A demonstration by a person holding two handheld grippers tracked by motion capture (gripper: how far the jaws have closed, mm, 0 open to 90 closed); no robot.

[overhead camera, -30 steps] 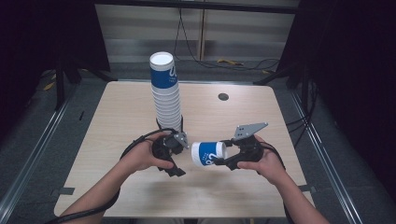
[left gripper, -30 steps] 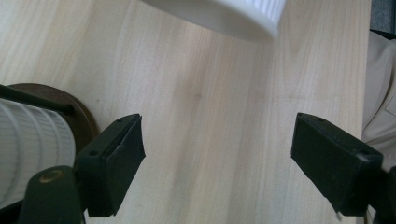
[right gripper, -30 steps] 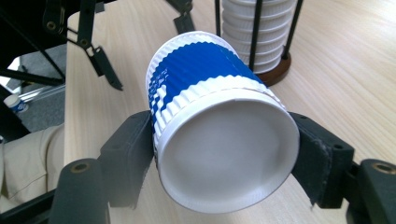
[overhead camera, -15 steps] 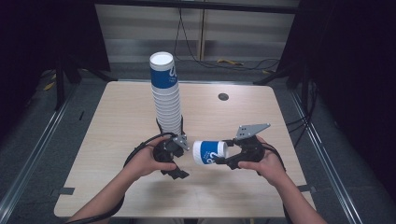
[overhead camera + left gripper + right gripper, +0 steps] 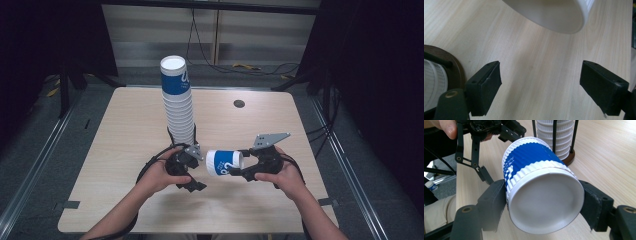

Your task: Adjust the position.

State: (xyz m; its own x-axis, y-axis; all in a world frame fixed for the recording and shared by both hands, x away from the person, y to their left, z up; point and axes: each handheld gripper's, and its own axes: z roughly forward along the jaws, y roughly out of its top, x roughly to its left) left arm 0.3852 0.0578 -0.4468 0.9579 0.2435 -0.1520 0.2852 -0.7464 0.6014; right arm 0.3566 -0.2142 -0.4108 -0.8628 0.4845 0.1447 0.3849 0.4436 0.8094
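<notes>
A blue-and-white ribbed paper cup (image 5: 224, 162) lies on its side in the air just above the table, and my right gripper (image 5: 241, 169) is shut on it. In the right gripper view the cup (image 5: 541, 192) sits between the two jaws of that gripper (image 5: 544, 200), one round white end facing the camera. My left gripper (image 5: 196, 170) is just left of the cup, open and holding nothing. Its jaws (image 5: 540, 72) stand wide apart over bare wood, with the cup's white wall (image 5: 549, 15) above them. A tall stack of cups (image 5: 177, 100) rises behind.
The stack stands in a wire holder with a round dark base (image 5: 451, 67), right behind my left gripper. A small dark round hole (image 5: 239, 103) sits at the table's far right. Cables trail from both grippers. Table edges lie close to the person's forearms.
My left gripper's jaws have come apart from the cup's end and stand open beside it. The right gripper has shifted slightly right with the cup in it.
</notes>
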